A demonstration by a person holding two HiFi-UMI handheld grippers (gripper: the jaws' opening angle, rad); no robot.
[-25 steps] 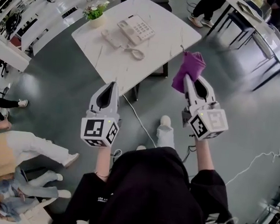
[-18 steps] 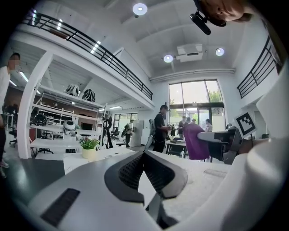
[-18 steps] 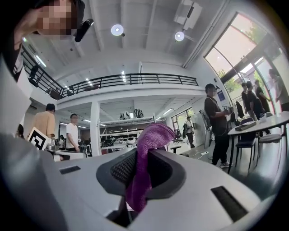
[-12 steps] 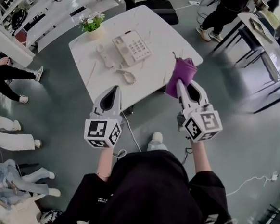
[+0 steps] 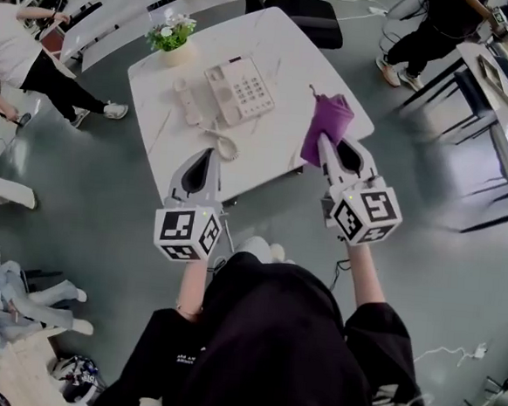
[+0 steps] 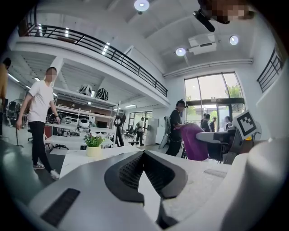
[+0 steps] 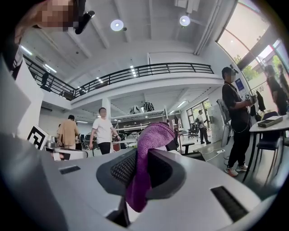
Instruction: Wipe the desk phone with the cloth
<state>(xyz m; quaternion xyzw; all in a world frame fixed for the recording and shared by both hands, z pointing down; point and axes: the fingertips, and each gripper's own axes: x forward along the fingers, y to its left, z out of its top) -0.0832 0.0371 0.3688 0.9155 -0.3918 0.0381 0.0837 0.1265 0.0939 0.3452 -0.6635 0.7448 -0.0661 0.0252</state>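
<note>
Right gripper pinches the purple cloth, which bunches past its fingertips. Left gripper is closed on nothing. The phone sits ahead of both, well apart, with its handset off-cradle beside it. Risk: wiping drags the handset or shoves the unbraced phone.

Cloth purple. Desk phone cream. Table white, faint grey veins. Plant green, pot cream.

Grey floor, white table, railed upper gallery, tall windows, round ceiling lights
</note>
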